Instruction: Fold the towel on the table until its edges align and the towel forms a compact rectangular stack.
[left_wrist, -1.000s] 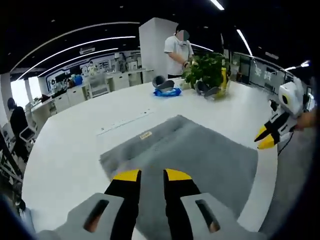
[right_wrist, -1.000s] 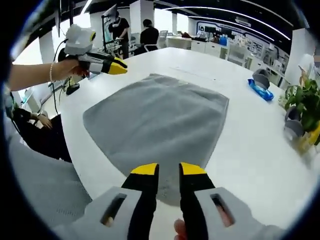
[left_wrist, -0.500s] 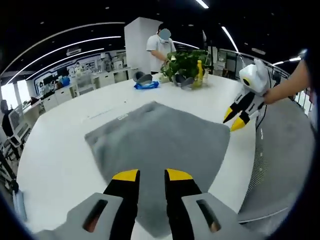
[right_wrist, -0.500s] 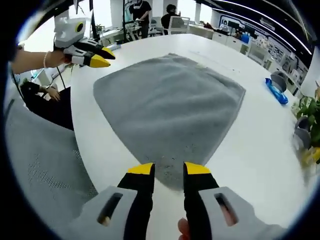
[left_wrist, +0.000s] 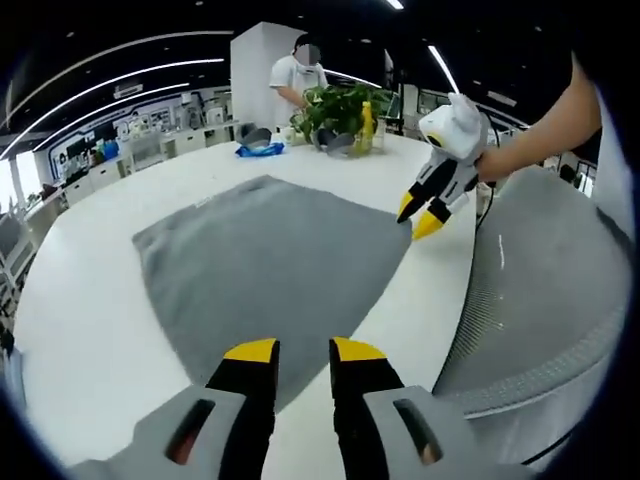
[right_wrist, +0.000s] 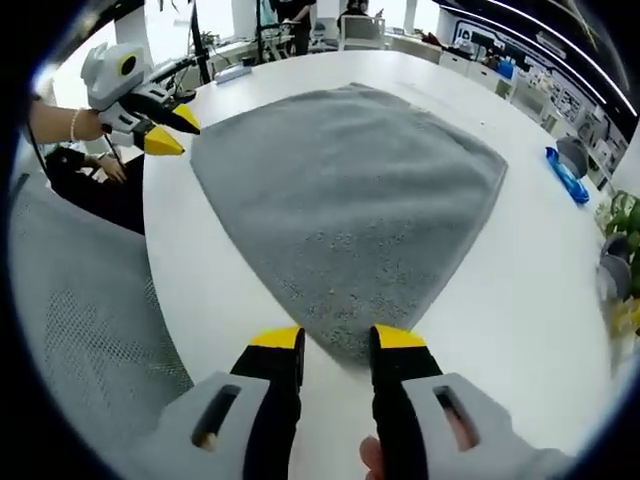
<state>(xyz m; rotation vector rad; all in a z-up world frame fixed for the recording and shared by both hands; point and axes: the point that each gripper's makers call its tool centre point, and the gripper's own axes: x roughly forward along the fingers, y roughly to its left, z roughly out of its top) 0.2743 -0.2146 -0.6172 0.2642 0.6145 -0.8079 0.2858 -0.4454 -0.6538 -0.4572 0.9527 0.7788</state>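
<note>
Right gripper view: the white table (right_wrist: 500, 270) carries the grey towel (right_wrist: 350, 190) spread flat, unfolded; my right gripper (right_wrist: 337, 343) hangs parted and empty at its near corner; my left gripper (left_wrist: 305, 349), likewise parted, at the other; I judge both corners need pinching squarely before lifting together.

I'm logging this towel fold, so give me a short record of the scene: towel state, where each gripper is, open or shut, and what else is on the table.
towel: grey, spread flat and unfolded on the white table
left gripper: open, at one near corner, not gripping
right gripper: open, at the other near corner, not gripping
other items: potted plant, blue item
background: person standing beyond the plant
</note>
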